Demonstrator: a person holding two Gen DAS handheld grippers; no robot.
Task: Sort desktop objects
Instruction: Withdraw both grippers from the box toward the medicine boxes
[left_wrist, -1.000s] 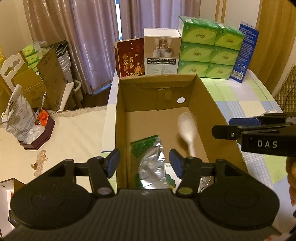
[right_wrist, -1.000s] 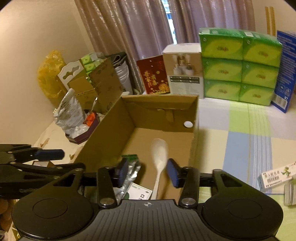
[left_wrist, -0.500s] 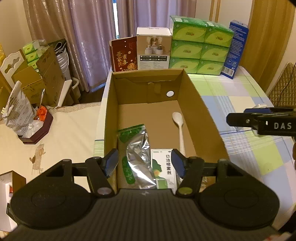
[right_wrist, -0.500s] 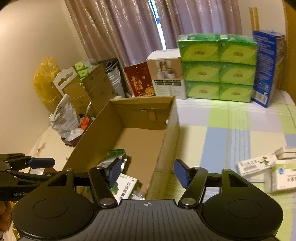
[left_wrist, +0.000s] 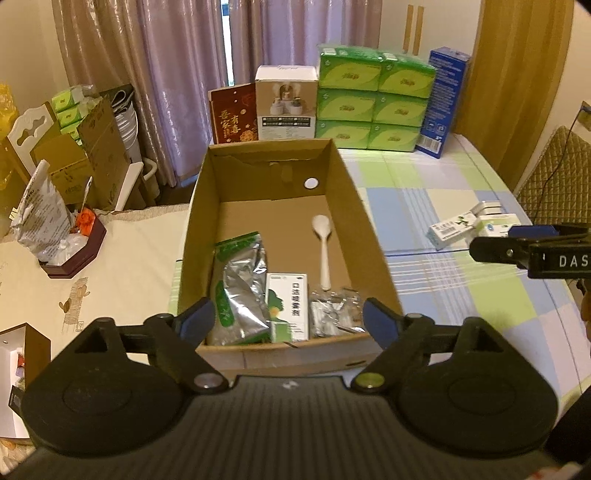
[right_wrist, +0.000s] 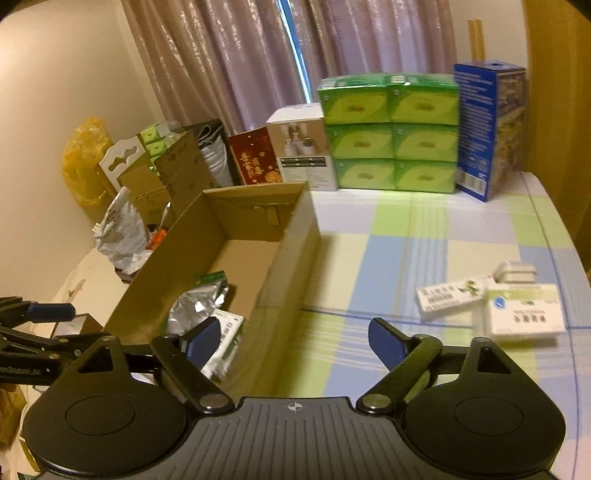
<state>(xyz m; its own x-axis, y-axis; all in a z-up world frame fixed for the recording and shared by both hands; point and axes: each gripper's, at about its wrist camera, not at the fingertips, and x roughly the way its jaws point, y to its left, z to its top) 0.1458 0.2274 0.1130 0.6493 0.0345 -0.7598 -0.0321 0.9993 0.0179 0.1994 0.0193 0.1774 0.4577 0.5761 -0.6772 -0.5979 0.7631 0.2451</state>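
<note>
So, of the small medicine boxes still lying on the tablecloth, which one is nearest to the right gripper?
The white box with the blue round logo; it lies closest to the right gripper, in front of the long white box and the small stacked box.

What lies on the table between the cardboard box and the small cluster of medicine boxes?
Nothing: in the right wrist view, only bare checked tablecloth lies between the cardboard box and the medicine boxes. The left wrist view shows the same.

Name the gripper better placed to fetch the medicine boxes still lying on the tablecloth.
Right gripper: its empty, opening jaws face the medicine boxes. The left gripper faces the cardboard box.
</note>
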